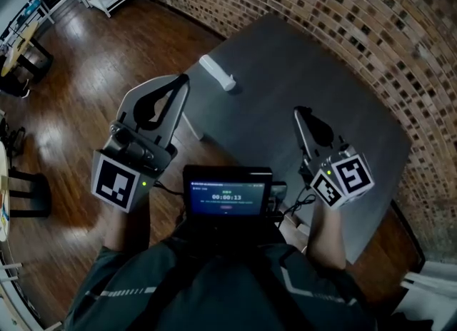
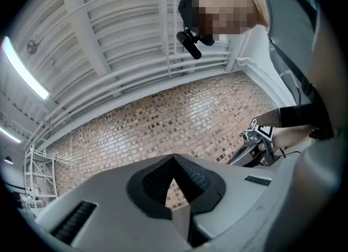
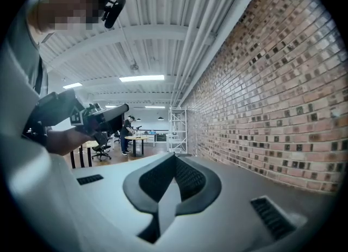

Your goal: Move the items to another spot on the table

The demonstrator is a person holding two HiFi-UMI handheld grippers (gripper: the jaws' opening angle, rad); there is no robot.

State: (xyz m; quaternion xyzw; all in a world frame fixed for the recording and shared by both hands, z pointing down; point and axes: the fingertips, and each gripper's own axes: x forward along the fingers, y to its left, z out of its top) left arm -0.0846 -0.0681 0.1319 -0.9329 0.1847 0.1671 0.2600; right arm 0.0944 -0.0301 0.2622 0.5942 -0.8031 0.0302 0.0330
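I hold both tools low over the near side of the dark grey table [image 1: 335, 115], and neither carries anything. The left gripper [image 1: 183, 78] has its jaws pressed together at the tips, with only brick wall [image 2: 179, 115] showing past them. The right gripper [image 1: 299, 112] is likewise closed tight on nothing. The one item I can see is a white elongated object [image 1: 218, 73], possibly a small tube or bottle, lying near the table's far left edge, well apart from both grippers. A small monitor [image 1: 227, 192] sits at my chest.
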